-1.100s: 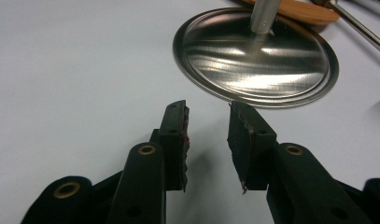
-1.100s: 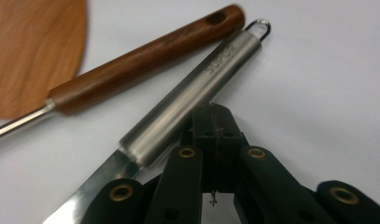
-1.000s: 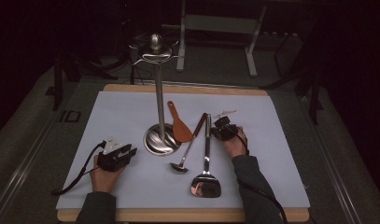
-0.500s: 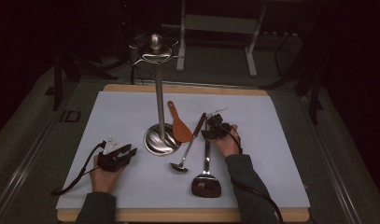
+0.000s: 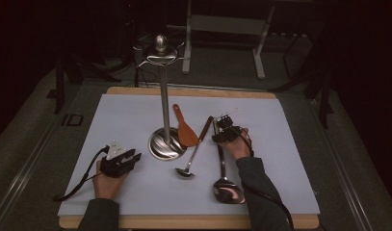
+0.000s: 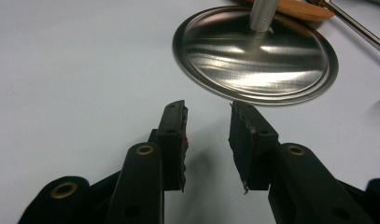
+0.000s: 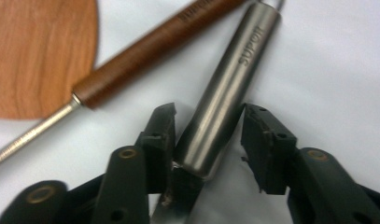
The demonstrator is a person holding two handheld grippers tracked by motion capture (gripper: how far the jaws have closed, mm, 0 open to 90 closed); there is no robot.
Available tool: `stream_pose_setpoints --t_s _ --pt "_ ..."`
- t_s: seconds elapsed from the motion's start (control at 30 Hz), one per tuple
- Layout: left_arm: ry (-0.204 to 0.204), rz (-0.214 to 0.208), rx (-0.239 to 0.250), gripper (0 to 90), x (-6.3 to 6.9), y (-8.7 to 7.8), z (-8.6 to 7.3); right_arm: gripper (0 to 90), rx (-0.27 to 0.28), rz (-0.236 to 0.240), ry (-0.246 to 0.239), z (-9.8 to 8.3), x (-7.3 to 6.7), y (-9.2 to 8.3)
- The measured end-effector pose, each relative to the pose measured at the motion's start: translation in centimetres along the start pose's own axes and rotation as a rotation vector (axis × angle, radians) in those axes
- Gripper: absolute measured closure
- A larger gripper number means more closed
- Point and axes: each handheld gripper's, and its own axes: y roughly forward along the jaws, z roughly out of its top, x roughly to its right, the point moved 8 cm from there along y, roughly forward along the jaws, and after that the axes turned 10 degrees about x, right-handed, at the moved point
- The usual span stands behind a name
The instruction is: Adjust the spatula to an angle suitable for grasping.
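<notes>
Right claw [image 7: 208, 135] just been closing in, not yet clamped, round steel spatula handle [image 7: 227, 88], lower centre; next squeeze & lift. Left claw [image 6: 207, 140] open, empty.

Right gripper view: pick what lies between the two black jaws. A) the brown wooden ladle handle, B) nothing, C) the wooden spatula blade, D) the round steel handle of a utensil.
D: the round steel handle runs between the open jaws of the right gripper, with a gap at the right pad.
</notes>
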Motion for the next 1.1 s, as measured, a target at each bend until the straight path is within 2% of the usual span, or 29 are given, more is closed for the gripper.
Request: stream_pose_setpoints --t_s 0.23,0.33,0.53,0.6,0.63,0.73,0.83,0.9,1.1 --pt "0.0 0.002 -0.002 66.2 0.0 0.0 0.0 66.0 -0.055 -0.002 -0.013 -1.1 1.9 -1.3" --pt "-0.001 0.002 -0.003 66.2 0.0 0.0 0.0 67.3 -0.103 0.003 -0.043 -1.7 2.4 -2.1" --pt "0.0 0.004 -0.005 65.9 0.0 0.0 0.0 67.5 -0.19 0.054 -0.059 -2.0 2.3 -2.7" --pt "-0.001 0.003 -0.005 65.6 0.0 0.0 0.0 66.1 -0.223 0.054 -0.065 -2.0 2.2 -2.5" --pt "-0.001 0.003 -0.005 65.4 0.0 0.0 0.0 66.1 -0.223 0.054 -0.065 -2.0 2.2 -2.5" --pt "-0.004 0.002 -0.005 65.1 0.0 0.1 -0.1 65.2 -0.28 0.029 -0.079 -1.8 1.9 -2.2" --pt "-0.004 0.001 -0.005 65.0 0.0 0.1 -0.1 64.5 -0.31 0.033 -0.058 -1.6 1.9 -2.1" --pt "-0.003 0.001 -0.005 65.0 0.0 0.1 0.0 67.7 -0.343 0.03 -0.038 -1.4 2.2 -1.9" --pt "-0.007 -0.003 -0.009 64.9 0.0 0.1 -0.1 68.9 -0.324 0.04 0.032 -1.5 2.5 -2.1"
